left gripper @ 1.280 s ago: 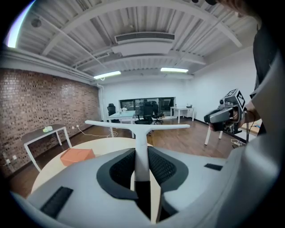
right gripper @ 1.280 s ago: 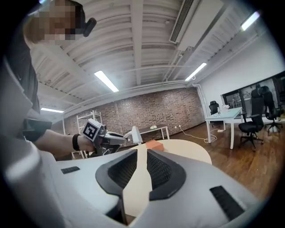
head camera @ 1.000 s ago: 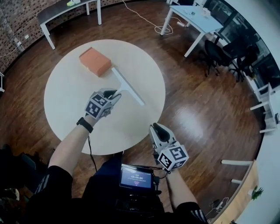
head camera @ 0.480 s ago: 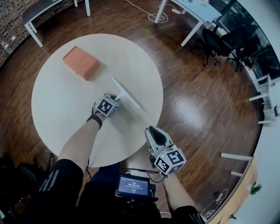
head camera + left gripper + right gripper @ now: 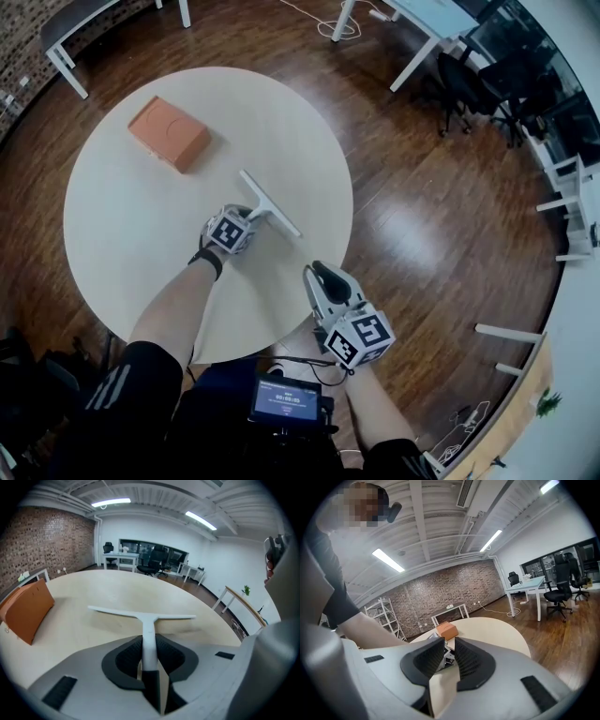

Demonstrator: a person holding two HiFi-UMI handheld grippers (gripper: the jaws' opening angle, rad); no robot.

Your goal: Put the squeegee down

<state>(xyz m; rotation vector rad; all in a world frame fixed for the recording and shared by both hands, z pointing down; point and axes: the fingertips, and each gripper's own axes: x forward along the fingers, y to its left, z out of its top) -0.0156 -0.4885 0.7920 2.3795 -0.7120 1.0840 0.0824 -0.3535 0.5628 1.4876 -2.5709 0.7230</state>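
Observation:
A white T-shaped squeegee (image 5: 272,204) lies low over the round beige table (image 5: 141,225), right of its middle. Its blade is at the tabletop with a thin shadow under it. My left gripper (image 5: 251,216) is shut on the squeegee's handle (image 5: 149,639), and the blade (image 5: 140,613) stretches crosswise just ahead of the jaws. My right gripper (image 5: 323,277) hovers off the table's near right edge above the floor. Its jaws (image 5: 448,651) stand a narrow gap apart with nothing between them.
An orange box (image 5: 169,133) lies at the table's far left, also as the orange box (image 5: 28,611). White desks (image 5: 422,37) and black office chairs (image 5: 487,89) stand on the wooden floor at the far right. A small screen (image 5: 286,398) hangs at the person's chest.
My left gripper has come down toward the table with the squeegee, bringing the blade to the surface. The right gripper has drifted a little closer to the table's edge.

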